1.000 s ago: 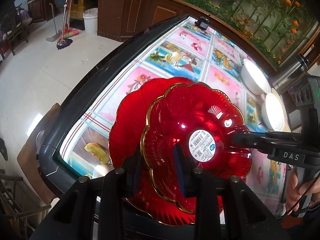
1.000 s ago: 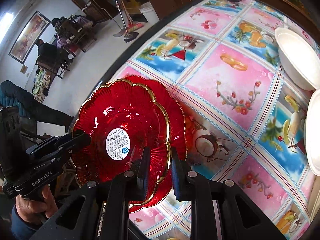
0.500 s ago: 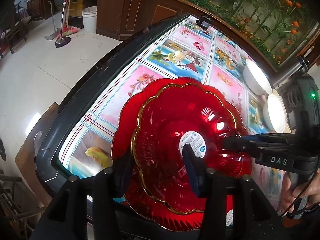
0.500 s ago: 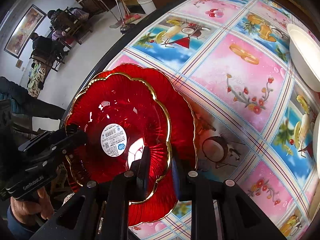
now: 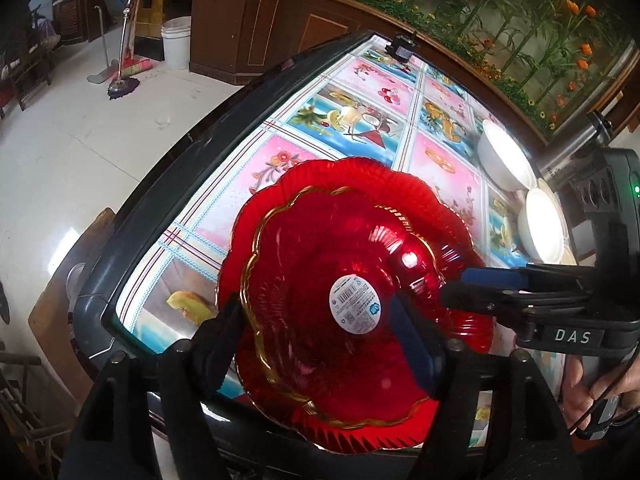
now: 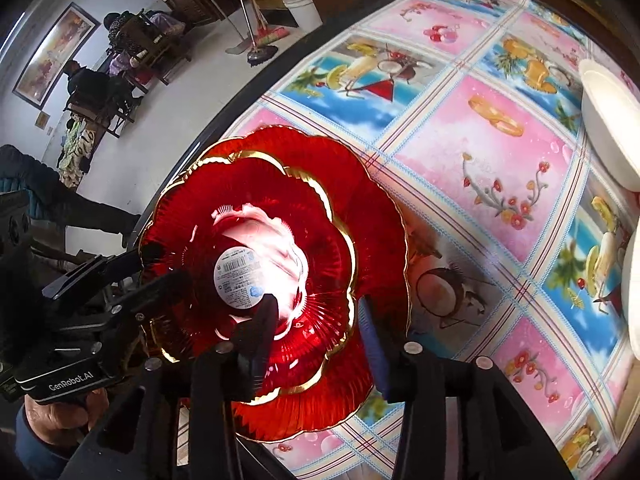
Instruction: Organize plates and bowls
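A small red glass plate (image 5: 320,264) with a gold rim and a white sticker lies in a larger red plate (image 5: 360,184) at the table's near left corner. My left gripper (image 5: 316,340) straddles the small plate's near rim. Its jaws are opening and the pads stand clear of the glass. My right gripper (image 6: 316,336) straddles the same plate (image 6: 248,200) from the other side, above the larger plate (image 6: 372,216). Its jaws are opening too, with the rim loose between them. Each gripper shows in the other's view: the right gripper (image 5: 460,288) and the left gripper (image 6: 148,268).
Two white bowls (image 5: 504,156) (image 5: 544,228) stand at the right of the fruit-patterned tablecloth (image 5: 360,120), beside a metal flask (image 5: 568,156). A small black device (image 5: 402,50) sits at the far edge. The dark table rim (image 5: 160,200) drops to the floor on the left.
Both grippers were shut on the small plate's rim and have spread apart. The small plate has sunk from a raised tilt to rest in the larger plate.
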Tool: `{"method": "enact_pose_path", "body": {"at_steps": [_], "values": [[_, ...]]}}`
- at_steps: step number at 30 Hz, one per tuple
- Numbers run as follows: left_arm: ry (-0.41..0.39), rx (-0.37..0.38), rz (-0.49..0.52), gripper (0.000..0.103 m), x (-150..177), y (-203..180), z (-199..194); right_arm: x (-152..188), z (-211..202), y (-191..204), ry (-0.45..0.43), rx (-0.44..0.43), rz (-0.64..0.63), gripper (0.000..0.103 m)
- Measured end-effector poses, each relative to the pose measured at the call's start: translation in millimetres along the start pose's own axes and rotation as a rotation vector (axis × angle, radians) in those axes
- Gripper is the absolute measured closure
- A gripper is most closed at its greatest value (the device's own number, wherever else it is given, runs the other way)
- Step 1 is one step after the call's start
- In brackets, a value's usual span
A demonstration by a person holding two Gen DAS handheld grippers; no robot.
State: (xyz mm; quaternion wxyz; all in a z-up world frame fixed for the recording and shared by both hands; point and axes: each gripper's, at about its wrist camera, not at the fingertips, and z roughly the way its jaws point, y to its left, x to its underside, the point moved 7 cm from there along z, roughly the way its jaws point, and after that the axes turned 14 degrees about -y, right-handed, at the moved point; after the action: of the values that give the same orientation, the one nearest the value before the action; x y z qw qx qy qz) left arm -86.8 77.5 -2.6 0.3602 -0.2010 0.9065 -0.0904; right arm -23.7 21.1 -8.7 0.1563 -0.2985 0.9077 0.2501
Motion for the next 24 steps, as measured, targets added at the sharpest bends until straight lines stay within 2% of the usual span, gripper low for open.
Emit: {"method": "enact_pose_path", "body": {"at_steps": [15, 24], "values": [[-0.106, -0.053, 0.017, 0.025, -12.9, 1.0, -37.2, 5.3, -46.7, -22.8, -0.086, -0.005, 0.117, 0.053], [-0.192, -0.018, 0.111, 0.025, -25.4, -33.8, -59.7, 19.9, -67.7, -47.2, -0.114, 0.027, 0.213, 0.053]]}}
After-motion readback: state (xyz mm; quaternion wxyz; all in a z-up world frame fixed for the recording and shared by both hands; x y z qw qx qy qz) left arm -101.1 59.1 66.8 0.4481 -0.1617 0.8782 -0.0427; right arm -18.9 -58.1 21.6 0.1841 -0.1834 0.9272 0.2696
